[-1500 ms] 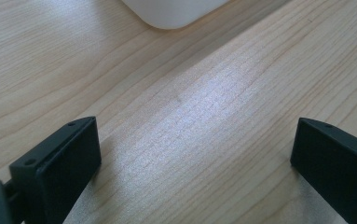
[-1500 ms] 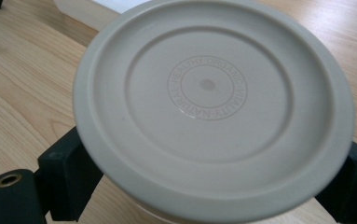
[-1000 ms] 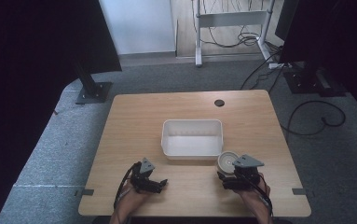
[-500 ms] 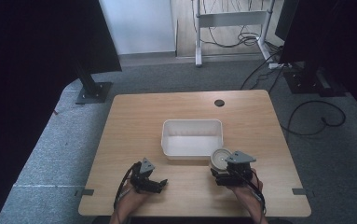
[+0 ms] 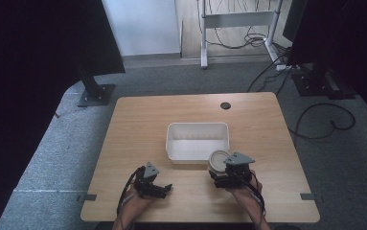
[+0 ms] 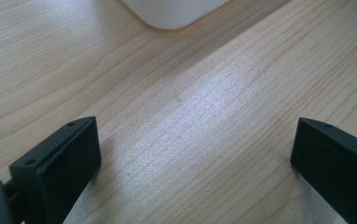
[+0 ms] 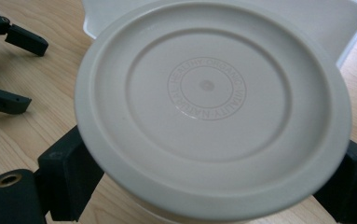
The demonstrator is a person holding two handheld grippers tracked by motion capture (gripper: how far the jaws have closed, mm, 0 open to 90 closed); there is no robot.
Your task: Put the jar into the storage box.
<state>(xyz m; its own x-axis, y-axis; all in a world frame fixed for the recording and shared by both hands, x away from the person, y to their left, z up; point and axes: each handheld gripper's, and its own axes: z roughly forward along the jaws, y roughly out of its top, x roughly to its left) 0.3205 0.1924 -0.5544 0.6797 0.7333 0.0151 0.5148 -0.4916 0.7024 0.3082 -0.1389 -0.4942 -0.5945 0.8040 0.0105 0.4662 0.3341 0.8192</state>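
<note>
A round cream container (image 5: 218, 159) with a lid embossed with ringed lettering (image 7: 209, 93) is held just above the table at the near right corner of the white bin (image 5: 198, 141). My right gripper (image 5: 222, 171) is shut on the container, one black jaw on each side below the lid rim. In the right gripper view (image 7: 213, 186) the bin's wall (image 7: 353, 23) shows behind the lid. My left gripper (image 5: 162, 188) rests near the table's front edge. Its jaws are spread wide over bare wood (image 6: 195, 140), open, with a corner of the bin (image 6: 176, 11) ahead.
The wooden table (image 5: 147, 120) has a dark cable hole (image 5: 225, 105) at the back. Dark monitor stands (image 5: 95, 93) and floor cables (image 5: 320, 124) lie beyond the table. The left gripper (image 7: 8, 60) shows at the upper left of the right gripper view.
My right gripper has carried the cream container to the left and slightly forward, up to the bin's near right corner. The left gripper has stayed where it was.
</note>
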